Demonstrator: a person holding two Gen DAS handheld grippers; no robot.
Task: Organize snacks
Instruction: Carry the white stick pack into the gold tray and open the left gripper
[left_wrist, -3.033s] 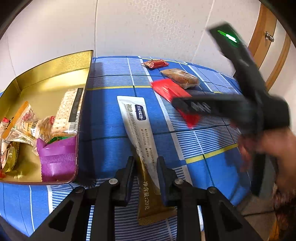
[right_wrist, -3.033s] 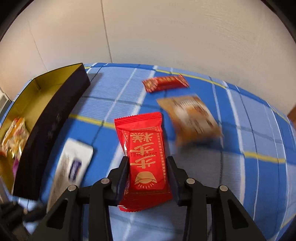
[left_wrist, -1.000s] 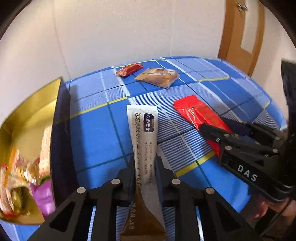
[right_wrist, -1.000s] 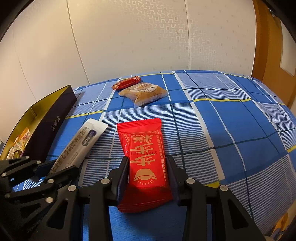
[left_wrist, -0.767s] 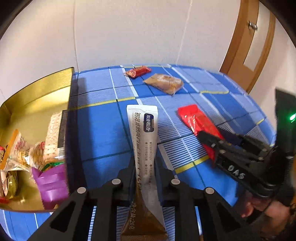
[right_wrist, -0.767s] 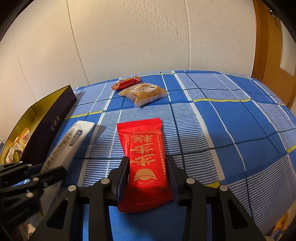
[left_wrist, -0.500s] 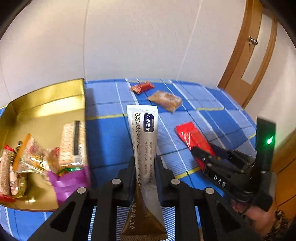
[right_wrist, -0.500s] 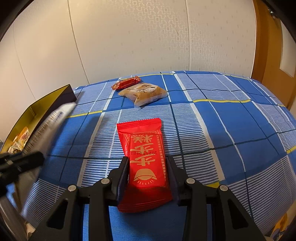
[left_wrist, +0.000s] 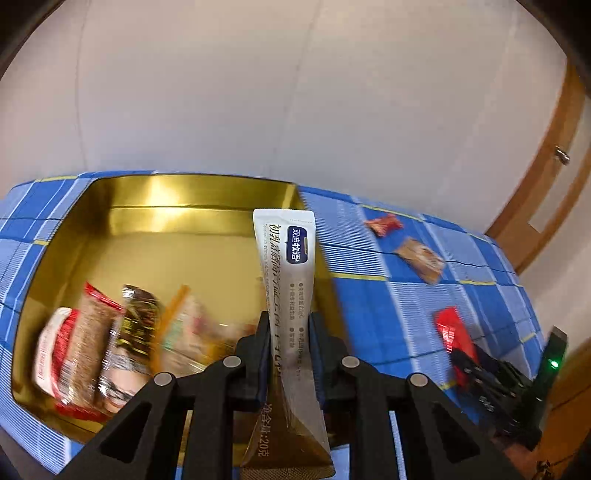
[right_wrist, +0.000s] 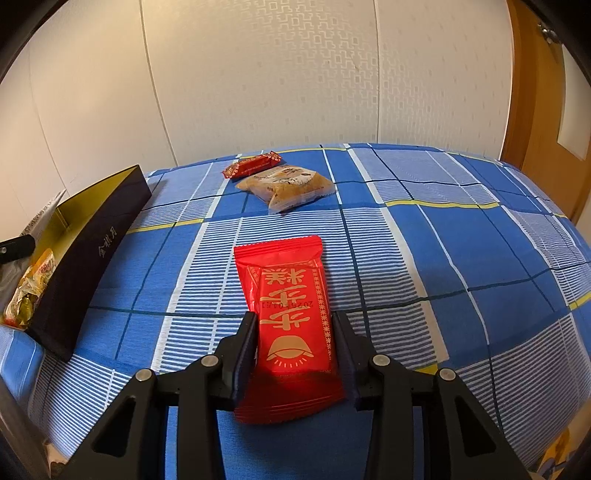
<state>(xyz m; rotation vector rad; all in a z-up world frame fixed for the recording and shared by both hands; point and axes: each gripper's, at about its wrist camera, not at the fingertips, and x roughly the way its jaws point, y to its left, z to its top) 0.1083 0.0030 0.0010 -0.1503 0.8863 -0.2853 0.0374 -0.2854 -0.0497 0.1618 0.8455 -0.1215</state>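
Observation:
My left gripper is shut on a long white and gold sachet and holds it in the air over the right side of the gold-lined box. The box holds several wrapped snacks, blurred by motion. My right gripper has its jaws on both sides of a red packet that lies on the blue checked cloth; the packet fills the gap between the fingers. The box's dark side wall shows at the left of the right wrist view.
A tan wrapped pastry and a small red candy bar lie at the far side of the cloth; both also show in the left wrist view, pastry and candy. A white wall stands behind, a wooden door frame at right.
My left gripper has lifted the sachet off the cloth and swung it left, over the box. My right gripper and the red packet have not moved.

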